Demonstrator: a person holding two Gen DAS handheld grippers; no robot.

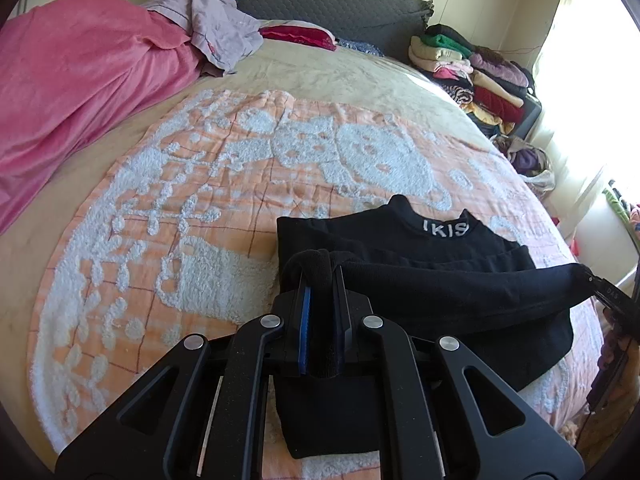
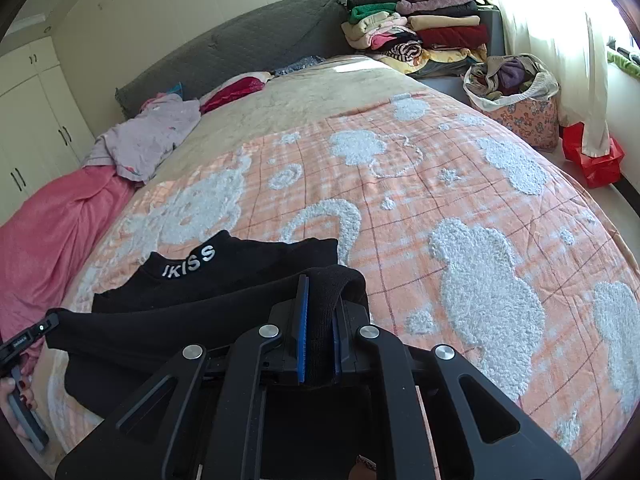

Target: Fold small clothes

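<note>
A small black top (image 1: 404, 248) with white letters on its collar lies on the orange and white blanket (image 1: 168, 216), collar pointing toward the headboard. Its lower hem is lifted into a taut band above the body. My left gripper (image 1: 322, 276) is shut on the left end of that hem. My right gripper (image 2: 320, 292) is shut on the right end of the same black top (image 2: 224, 280). In the left wrist view the right gripper (image 1: 600, 286) shows at the far right edge. In the right wrist view the left gripper (image 2: 44, 330) shows at the far left, above a hand (image 2: 16, 396).
A pink blanket (image 1: 80, 80) and a lilac garment (image 1: 224, 28) are heaped at the left of the bed. Stacked folded clothes (image 2: 424, 28) sit by the grey headboard (image 2: 240, 48). A floral bag of clothes (image 2: 516, 92) and a red bag (image 2: 592, 156) stand by the curtain.
</note>
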